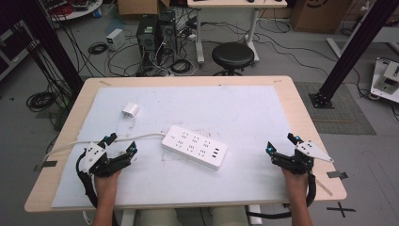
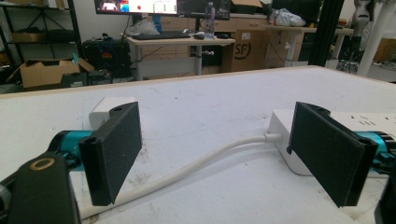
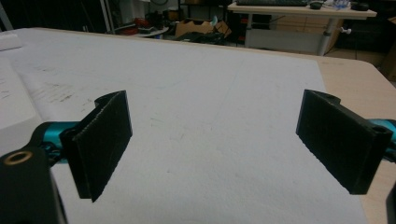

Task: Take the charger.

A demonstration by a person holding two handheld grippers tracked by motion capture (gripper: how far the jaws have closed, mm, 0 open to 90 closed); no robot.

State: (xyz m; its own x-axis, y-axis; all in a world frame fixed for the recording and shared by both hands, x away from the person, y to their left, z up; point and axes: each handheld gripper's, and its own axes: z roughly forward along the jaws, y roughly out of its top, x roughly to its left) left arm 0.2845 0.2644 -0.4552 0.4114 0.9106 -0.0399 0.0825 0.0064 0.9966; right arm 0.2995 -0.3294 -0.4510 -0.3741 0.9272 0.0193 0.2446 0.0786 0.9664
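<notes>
The one piece of writing that can be read is "SF", printed on a brown cardboard box (image 2: 246,50) standing on the floor behind the desk in the left gripper view; the power strip carries no legible label. The left gripper (image 1: 119,144) sits low over the near left part of the desk (image 1: 291,101), its fingers (image 2: 114,151) spread wide with nothing between the pads. Between and beyond them runs the white cable (image 2: 196,164) of the power strip, lying on the white mat (image 1: 244,108), not touched by either finger. The right gripper (image 1: 281,143) hovers near the right edge of the mat, its fingers (image 3: 100,140) also spread apart and holding nothing, with bare mat beyond them. The white power strip (image 1: 194,146) lies flat near the middle of the mat, turned at a slant, between the two grippers and closer to the left one; its cable leaves the left end and runs off past the left edge of the desk. A small white adapter (image 1: 130,110) lies apart from the strip, farther back on the left. In the left gripper view another open cardboard box (image 2: 44,72) stands on the floor at the left; what it holds cannot be told.
</notes>
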